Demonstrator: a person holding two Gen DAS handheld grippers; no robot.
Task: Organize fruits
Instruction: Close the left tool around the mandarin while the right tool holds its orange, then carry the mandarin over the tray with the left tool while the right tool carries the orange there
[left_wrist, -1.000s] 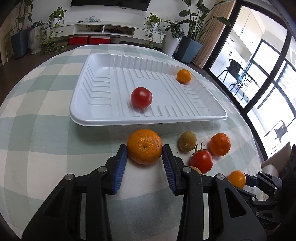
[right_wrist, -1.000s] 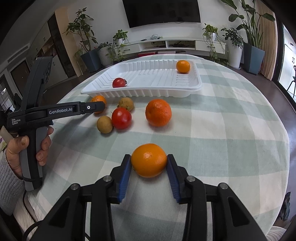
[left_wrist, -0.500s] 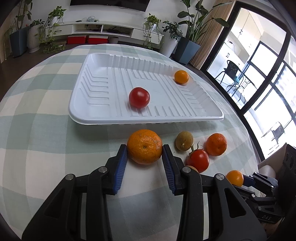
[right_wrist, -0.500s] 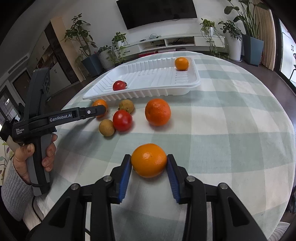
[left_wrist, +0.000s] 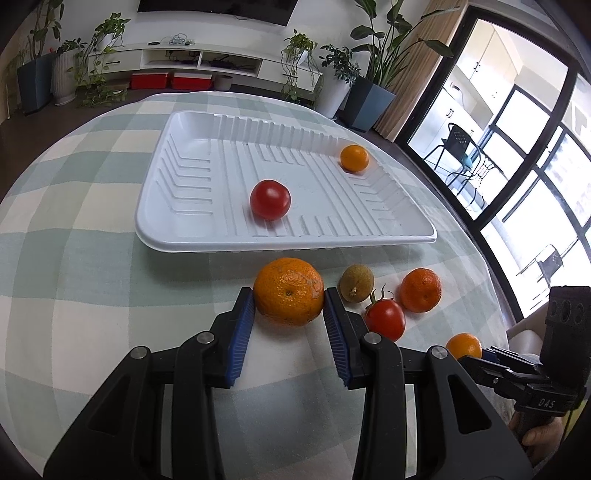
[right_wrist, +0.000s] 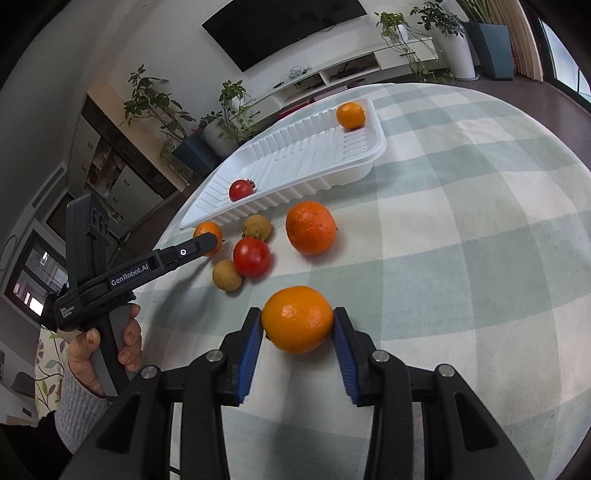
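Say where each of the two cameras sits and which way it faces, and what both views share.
Left wrist view: on the left gripper, looking down along its fingers, shut on an orange, towards the white tray; the right gripper shows at lower right.
Right wrist view: on the right gripper, shut on a second orange, facing the tray across loose fruit; the left gripper and the hand holding it show at left.
Shared: tray, the tomato in it, the kiwi outside.

Both grippers angle downward toward the table (right_wrist: 461, 206), the left gripper (left_wrist: 289, 301) with its blue pads pressed against either side of a large mandarin (left_wrist: 289, 296), the right gripper (right_wrist: 297, 321) likewise clamped on an orange (right_wrist: 297, 319) nearer the table's edge.
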